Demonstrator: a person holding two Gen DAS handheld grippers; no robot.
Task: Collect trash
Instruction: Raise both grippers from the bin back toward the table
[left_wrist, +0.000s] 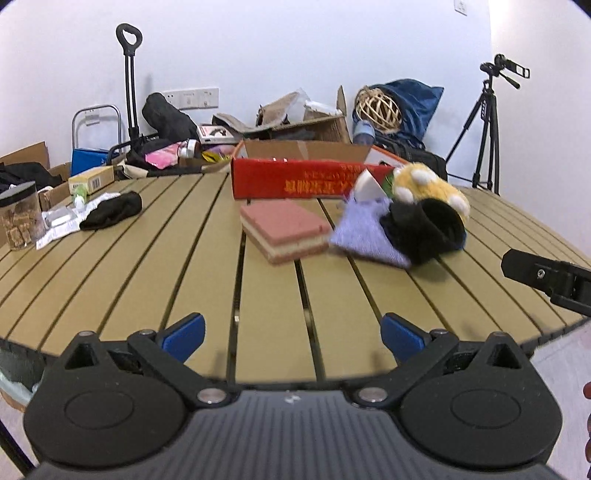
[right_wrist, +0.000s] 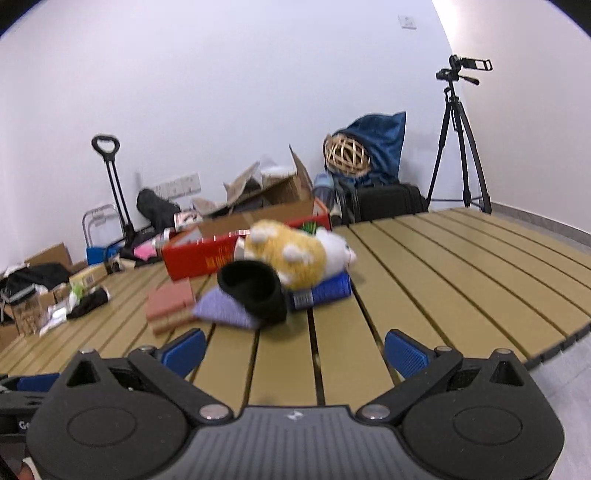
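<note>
My left gripper (left_wrist: 293, 338) is open and empty over the near edge of the slatted table (left_wrist: 147, 266). My right gripper (right_wrist: 295, 350) is open and empty, also at the near edge; part of it shows at the right of the left wrist view (left_wrist: 546, 278). Ahead lie a pink sponge block (left_wrist: 284, 229), a purple cloth (left_wrist: 364, 236), a black sock (left_wrist: 424, 229) and a yellow plush toy (left_wrist: 428, 188). A red cardboard box (left_wrist: 295, 181) stands behind them. At the far left lie a crumpled white wrapper (left_wrist: 62, 221) and another black cloth (left_wrist: 112, 210).
A clear jar (left_wrist: 18, 218) with brown contents stands at the table's left edge. A blue item (right_wrist: 321, 291) lies under the plush toy. Behind the table are cardboard boxes (left_wrist: 317, 122), bags, a trolley handle (left_wrist: 129, 74) and a tripod (left_wrist: 484, 129).
</note>
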